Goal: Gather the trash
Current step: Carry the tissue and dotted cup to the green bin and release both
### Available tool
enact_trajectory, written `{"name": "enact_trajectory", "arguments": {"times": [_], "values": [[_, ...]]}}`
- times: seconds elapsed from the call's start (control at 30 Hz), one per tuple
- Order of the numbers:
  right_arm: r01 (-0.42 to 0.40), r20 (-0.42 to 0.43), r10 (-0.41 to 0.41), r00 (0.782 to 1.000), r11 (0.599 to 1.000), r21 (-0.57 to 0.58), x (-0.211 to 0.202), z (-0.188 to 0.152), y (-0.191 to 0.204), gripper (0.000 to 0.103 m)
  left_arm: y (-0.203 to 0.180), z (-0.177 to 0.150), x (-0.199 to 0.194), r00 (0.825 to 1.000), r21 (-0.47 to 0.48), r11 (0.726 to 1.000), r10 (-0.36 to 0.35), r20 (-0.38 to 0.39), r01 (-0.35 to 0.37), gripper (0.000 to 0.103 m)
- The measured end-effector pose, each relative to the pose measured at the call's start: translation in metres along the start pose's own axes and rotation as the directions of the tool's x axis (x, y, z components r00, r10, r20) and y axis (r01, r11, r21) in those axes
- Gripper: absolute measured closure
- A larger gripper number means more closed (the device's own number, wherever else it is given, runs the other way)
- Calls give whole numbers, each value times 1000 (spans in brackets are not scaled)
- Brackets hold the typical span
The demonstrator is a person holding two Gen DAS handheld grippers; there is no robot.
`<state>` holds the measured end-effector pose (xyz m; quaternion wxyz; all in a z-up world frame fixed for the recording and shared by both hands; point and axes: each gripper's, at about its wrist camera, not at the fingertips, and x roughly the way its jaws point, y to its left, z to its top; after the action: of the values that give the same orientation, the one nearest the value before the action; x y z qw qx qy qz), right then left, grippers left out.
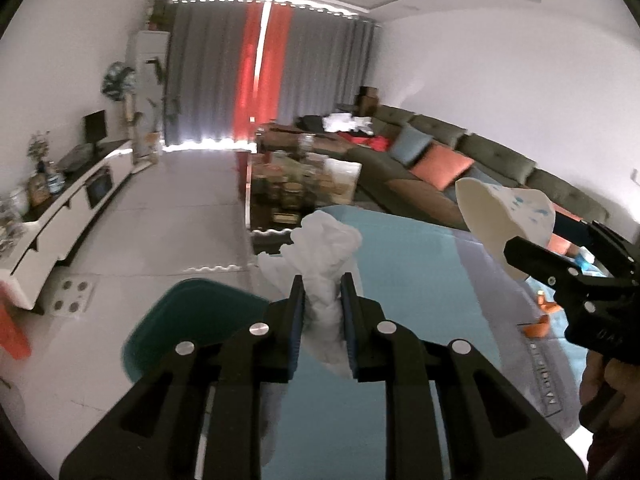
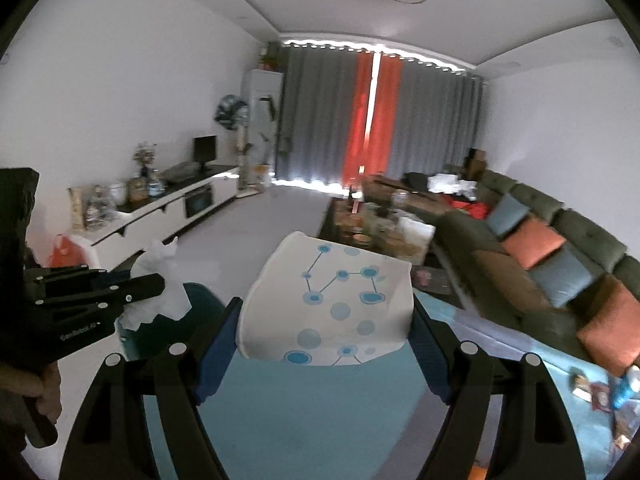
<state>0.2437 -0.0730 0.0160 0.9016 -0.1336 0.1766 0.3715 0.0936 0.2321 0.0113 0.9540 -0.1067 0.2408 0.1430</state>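
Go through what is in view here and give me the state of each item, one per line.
left gripper: shut on the crumpled tissue.
crumpled tissue: pinched, held up off the mat.
right gripper: jaws wide, clamped on the paper cup.
paper cup: held, tilted on its side.
teal bin: open, below the tissue.
curtains: drawn, narrow bright gap.

The room was dim, with a cool grey cast. Daylight leaked around the closed grey curtains (image 1: 224, 76) at the top centre of both views, burning out as scalloped white glare along their top and bottom edges and through the centre slit, where it glowed red. Fisheye distortion bowed walls and ceiling, with black vignette in the corners. The cluttered coffee table (image 1: 296, 184) and lower edges were smeared by motion blur.
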Motion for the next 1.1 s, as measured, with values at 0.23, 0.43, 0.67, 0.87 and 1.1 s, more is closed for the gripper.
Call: {"name": "enact_trajectory", "arguments": {"times": [0.23,0.43,0.67,0.87,1.1], "values": [[-154,-43,153,987,988,-14,32,19,40,27,61,-11,-22,995,-46,994,101,-5,-101,84],[-280,-125,279,952,960,4,73,27,72,27,103,-28,-16,987,-71,986,147,-65,-151,84],[-377,-272,380,884,924,66,139,21,101,27,125,-44,42,974,-86,981,155,-168,-172,84],[-387,-369,397,840,916,104,186,8,126,27,137,-58,92,958,-93,977,167,-231,-193,80],[-397,-443,429,787,902,168,218,-5,142,26,151,-72,124,947,-118,971,169,-273,-208,58]]}}
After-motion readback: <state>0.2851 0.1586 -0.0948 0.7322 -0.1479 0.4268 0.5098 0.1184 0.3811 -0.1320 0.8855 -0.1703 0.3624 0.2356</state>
